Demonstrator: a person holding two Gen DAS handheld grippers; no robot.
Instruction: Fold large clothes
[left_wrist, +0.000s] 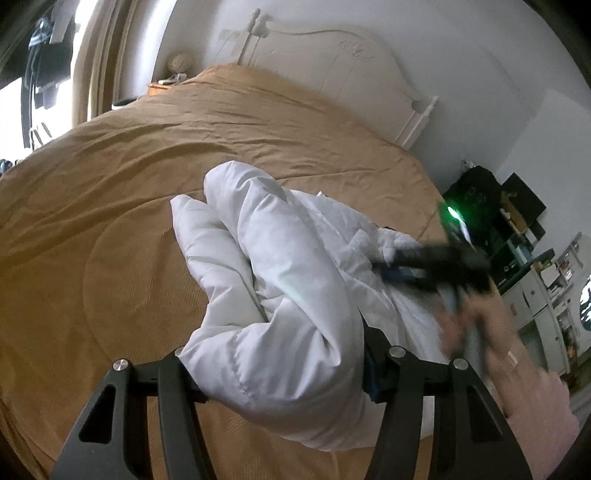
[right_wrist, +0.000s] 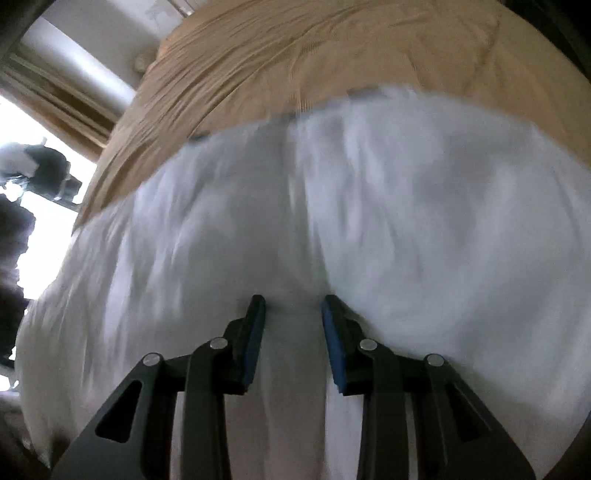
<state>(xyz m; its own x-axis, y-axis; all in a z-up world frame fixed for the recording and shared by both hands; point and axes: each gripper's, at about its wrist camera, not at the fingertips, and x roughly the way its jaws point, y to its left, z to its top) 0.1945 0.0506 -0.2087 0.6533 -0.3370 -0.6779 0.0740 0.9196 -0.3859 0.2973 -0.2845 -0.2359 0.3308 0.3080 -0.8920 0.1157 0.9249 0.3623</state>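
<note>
A white puffy padded jacket (left_wrist: 280, 280) lies bunched on a tan bedspread (left_wrist: 110, 192). My left gripper (left_wrist: 280, 354) is shut on a thick fold of the jacket; the fabric bulges between its black arms and hides the fingertips. My right gripper (left_wrist: 413, 258) shows blurred at the right in the left wrist view, its fingers on the jacket's far edge. In the right wrist view the jacket (right_wrist: 332, 206) fills the frame, and the right gripper (right_wrist: 293, 306) has its blue-padded fingers (right_wrist: 258, 332) pinching a ridge of white fabric.
A white headboard (left_wrist: 343, 70) stands at the bed's far end. A nightstand (left_wrist: 162, 86) sits at the far left corner. Shelves and dark clutter (left_wrist: 517, 236) line the right wall. A bright window (right_wrist: 40, 206) is at the left.
</note>
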